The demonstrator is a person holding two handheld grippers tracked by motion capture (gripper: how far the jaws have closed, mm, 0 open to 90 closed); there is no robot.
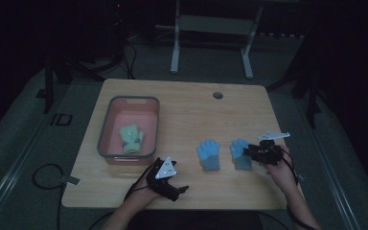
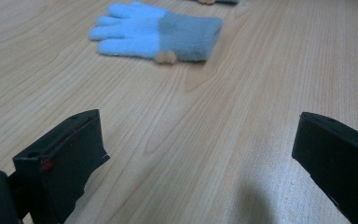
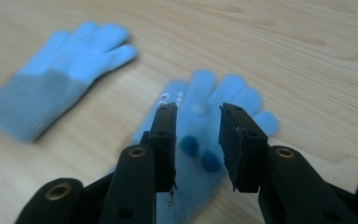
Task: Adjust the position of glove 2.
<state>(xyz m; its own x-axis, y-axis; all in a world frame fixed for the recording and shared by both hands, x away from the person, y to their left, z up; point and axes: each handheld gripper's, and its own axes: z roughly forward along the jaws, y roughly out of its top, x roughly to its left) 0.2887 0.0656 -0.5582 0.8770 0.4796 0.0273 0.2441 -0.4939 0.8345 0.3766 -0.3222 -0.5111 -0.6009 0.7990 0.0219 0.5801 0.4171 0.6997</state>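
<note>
A: Item one, container: pink rectangular plastic bin with a grey rim [image 1: 108, 115], at the left of the light wooden table [image 1: 187, 108]. Contents?

B: One yellow-green knitted glove [image 1: 131, 138], lying flat on the bin floor. Nothing else visible inside.

A: Items not yet binned?

B: Two. A light-blue knitted glove with a grey cuff [image 1: 208, 155], flat on the bare table near its middle, fingers pointing away from the person. A second blue knitted glove with dark blue pompoms [image 3: 205, 140], just beside it to the right.

A: Progress, as judged?

B: One glove stored of three; two left, if the bin is meant to take them all.

A: Tools?

B: Right gripper [image 3: 198, 116]: jaws narrowly parted over the pompom glove, nothing pinched between them. Left gripper [image 1: 172, 184]: at the near edge beside the bin, jaws wide apart and empty over bare wood.
</note>
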